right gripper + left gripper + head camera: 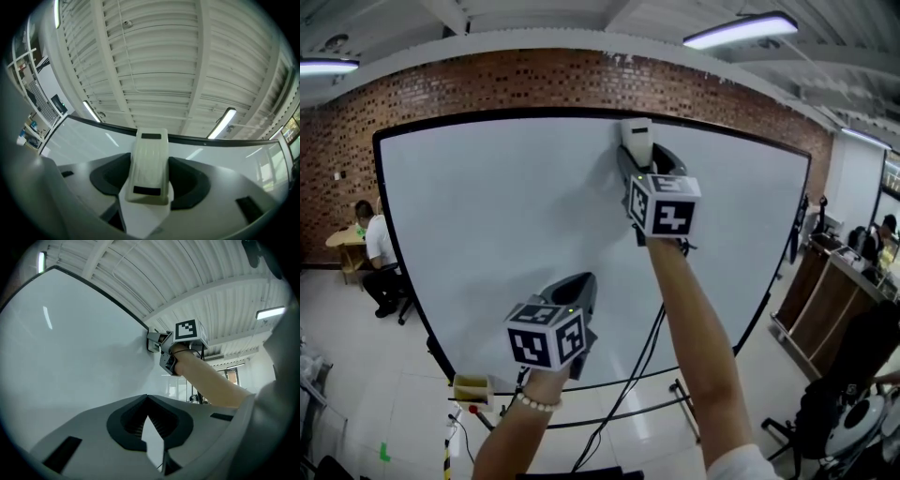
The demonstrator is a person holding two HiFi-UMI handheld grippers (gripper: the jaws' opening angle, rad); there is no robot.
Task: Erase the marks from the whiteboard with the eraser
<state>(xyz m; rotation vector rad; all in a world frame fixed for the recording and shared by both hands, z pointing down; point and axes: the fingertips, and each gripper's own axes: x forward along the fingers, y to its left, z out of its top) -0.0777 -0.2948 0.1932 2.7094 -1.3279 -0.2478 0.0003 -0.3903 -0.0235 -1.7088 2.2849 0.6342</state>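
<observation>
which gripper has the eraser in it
The right gripper, at the top edge of the whiteboard, with its jaws shut on the white eraser. The left gripper hangs lower, jaws together on nothing.

The head view faces the whiteboard (487, 234) from close by. The left gripper view looks up along it, sharing the right gripper (157, 342) at frame centre; the right gripper view tilts toward the ceiling (154, 56)
</observation>
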